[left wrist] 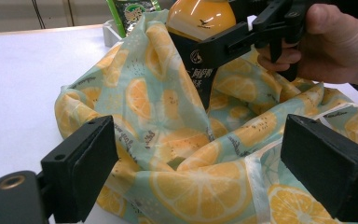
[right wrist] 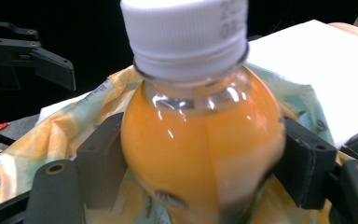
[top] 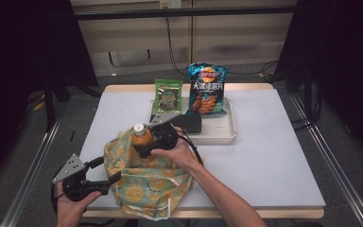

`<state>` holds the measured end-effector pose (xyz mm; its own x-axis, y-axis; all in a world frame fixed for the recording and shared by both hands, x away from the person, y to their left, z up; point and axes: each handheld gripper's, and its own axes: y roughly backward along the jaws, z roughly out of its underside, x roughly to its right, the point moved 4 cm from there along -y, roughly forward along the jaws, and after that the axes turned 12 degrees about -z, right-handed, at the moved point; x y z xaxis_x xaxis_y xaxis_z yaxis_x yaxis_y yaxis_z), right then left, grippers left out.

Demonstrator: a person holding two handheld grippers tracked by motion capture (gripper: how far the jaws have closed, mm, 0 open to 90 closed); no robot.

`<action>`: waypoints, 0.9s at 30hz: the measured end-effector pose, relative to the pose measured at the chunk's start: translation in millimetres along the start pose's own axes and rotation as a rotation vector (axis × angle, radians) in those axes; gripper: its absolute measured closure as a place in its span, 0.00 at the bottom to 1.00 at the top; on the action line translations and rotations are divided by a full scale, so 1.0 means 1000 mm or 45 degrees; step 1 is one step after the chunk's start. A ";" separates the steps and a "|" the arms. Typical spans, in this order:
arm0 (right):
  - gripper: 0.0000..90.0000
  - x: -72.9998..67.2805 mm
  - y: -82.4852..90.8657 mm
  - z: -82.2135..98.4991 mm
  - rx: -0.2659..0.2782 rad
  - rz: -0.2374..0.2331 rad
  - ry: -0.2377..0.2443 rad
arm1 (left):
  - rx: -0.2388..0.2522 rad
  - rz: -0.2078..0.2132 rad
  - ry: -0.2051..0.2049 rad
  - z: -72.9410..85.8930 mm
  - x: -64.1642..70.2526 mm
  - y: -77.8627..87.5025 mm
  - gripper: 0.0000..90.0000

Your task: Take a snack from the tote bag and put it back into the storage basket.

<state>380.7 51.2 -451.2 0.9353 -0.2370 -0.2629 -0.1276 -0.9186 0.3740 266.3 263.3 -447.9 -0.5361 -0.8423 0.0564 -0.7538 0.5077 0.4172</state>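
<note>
We're mid-way through bagging: the right tool (top: 144, 142) has the clear plastic bottle of orange juice with a white cap (top: 142, 136) standing in the mouth of the lemon-print fabric tote bag (top: 146, 182). Its jaws sit either side of the bottle's shoulder, wide, pads looking just off the plastic in the right gripper view, so we'd call it let go. The left tool (top: 105, 182) is parted too, at the bag's near-left edge, fabric between the jaws and not pinched.

Next move: back the right tool up and out without tipping the bottle.

Count: one bottle, one bag, one white tray (top: 229, 132), one green snack pack (top: 168, 97), one blue chip bag (top: 207, 90), one black box (top: 189, 122).
</note>
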 end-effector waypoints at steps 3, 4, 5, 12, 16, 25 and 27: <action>0.29 0.001 -0.005 0.000 0.005 0.006 0.000 | -0.001 -0.006 -0.001 0.000 0.000 0.000 0.12; 0.29 0.001 -0.007 0.000 0.008 0.013 0.003 | -0.001 -0.006 -0.002 0.000 0.000 0.000 0.12; 0.30 0.001 -0.008 0.000 0.006 0.012 0.009 | 0.002 0.001 0.000 0.000 0.000 0.000 0.12; 0.33 0.002 -0.007 -0.001 0.009 -0.007 0.013 | -0.005 -0.002 0.001 0.000 0.000 -0.001 0.12; 0.33 0.000 -0.005 -0.002 0.003 -0.025 0.023 | -0.004 0.002 -0.004 0.000 0.000 -0.001 0.12; 0.33 -0.009 0.008 -0.012 0.037 -0.046 0.054 | 0.001 0.005 -0.017 -0.001 0.001 -0.002 0.15; 0.33 -0.010 0.012 -0.014 0.056 -0.053 0.053 | 0.000 -0.007 -0.021 -0.001 0.000 -0.002 0.16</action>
<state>374.3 47.2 -431.3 0.9529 -0.1858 -0.2396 -0.1019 -0.9406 0.3239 267.9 262.1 -447.8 -0.5379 -0.8421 0.0391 -0.7568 0.5028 0.4177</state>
